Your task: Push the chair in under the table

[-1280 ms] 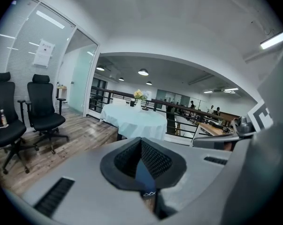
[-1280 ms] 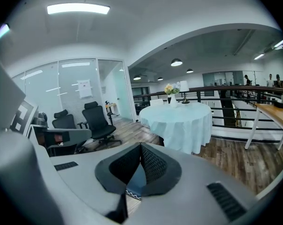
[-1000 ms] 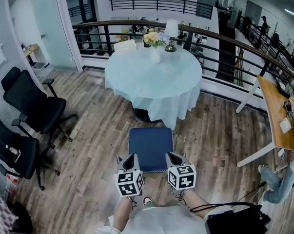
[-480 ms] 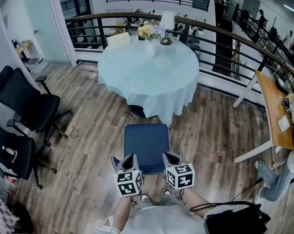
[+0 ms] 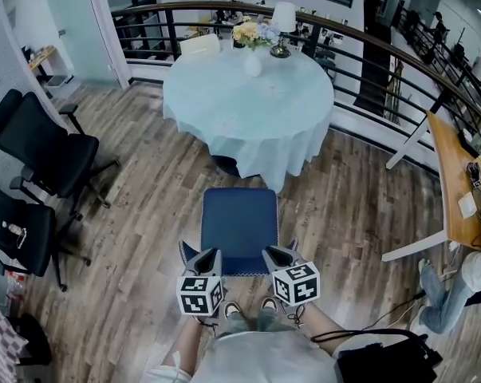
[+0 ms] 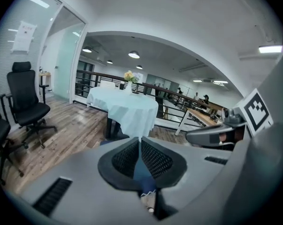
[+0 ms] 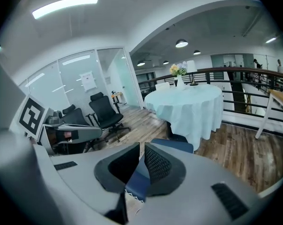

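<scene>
Approach step, push not begun. Chair [image 5: 240, 228], blue seat, stands on wood floor [image 5: 144, 214] just short of round table [image 5: 248, 102], not yet under it. Left gripper [image 5: 202, 255] & right gripper [image 5: 277, 253]: jaws together, nothing held, tips near seat's rear edge; contact unclear. Next, prob.: set both tips on rear edge, push fwd evenly so chair doesn't swivel.

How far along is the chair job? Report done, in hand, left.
Done: nothing yet. The chair stands short of the table, its whole seat outside it. In hand: the left gripper and right gripper, both shut, sit at the seat's near edge; whether they touch it is unclear. Left: the whole push under the table.
</scene>
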{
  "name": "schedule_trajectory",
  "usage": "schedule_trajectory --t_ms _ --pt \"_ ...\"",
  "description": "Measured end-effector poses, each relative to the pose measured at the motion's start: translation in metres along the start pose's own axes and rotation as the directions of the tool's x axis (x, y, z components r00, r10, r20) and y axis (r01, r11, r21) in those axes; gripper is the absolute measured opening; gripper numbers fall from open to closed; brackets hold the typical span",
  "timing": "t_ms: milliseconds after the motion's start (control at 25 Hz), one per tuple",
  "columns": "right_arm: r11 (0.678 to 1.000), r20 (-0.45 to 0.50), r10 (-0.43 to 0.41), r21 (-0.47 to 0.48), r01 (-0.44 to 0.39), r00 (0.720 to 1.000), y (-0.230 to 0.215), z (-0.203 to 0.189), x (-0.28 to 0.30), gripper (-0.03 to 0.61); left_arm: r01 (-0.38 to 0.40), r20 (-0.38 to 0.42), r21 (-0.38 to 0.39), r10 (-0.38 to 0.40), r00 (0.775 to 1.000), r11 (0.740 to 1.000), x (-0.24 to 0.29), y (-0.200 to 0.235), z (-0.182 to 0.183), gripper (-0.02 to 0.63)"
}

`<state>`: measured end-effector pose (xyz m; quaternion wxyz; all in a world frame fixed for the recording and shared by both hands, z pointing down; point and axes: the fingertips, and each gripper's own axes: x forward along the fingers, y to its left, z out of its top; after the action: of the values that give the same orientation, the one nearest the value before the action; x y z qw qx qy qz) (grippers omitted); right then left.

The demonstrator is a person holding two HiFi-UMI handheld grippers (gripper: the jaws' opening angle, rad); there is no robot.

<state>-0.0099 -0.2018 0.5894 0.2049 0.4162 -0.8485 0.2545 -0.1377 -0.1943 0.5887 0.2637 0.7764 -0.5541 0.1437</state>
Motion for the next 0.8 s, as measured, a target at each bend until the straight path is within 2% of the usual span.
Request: schedule_trajectory --t_ms 80,240,360,480,640,800 --pt "1.000 -0.014 0.024 0.008 -0.024 1.000 0.002 -0.006 0.000 0.028 0.010 -0.037 0.052 -0.008 0.999 0.999 -0.001 0.003 -0.009 0.032" --pt "0.997 -0.040 0.071 0.016 -0.070 0.997 0.006 -0.021 0.001 0.116 0.084 -0.095 0.151 -0.070 0.993 0.985 -0.003 0.001 -0.023 0.136" --pt "0.996 -0.069 0.090 0.006 -0.090 0.994 0.010 -0.033 0.003 0.162 0.151 -0.121 0.187 -0.129 0.984 0.971 -0.002 -0.005 -0.032 0.226" --pt "0.993 -0.106 0.113 -0.006 -0.114 0.988 0.018 -0.047 0.006 0.189 0.193 -0.161 0.230 -0.158 0.974 0.954 -0.002 -0.007 -0.044 0.283" --pt "0.986 -0.174 0.134 -0.070 -0.148 0.975 0.029 -0.068 0.010 0.235 0.245 -0.228 0.299 -0.180 0.957 0.923 -0.001 -0.008 -0.066 0.316" --pt "0.972 -0.224 0.099 -0.185 -0.143 0.969 0.030 -0.081 0.016 0.249 0.272 -0.340 0.396 -0.135 0.931 0.877 0.004 -0.003 -0.094 0.317"
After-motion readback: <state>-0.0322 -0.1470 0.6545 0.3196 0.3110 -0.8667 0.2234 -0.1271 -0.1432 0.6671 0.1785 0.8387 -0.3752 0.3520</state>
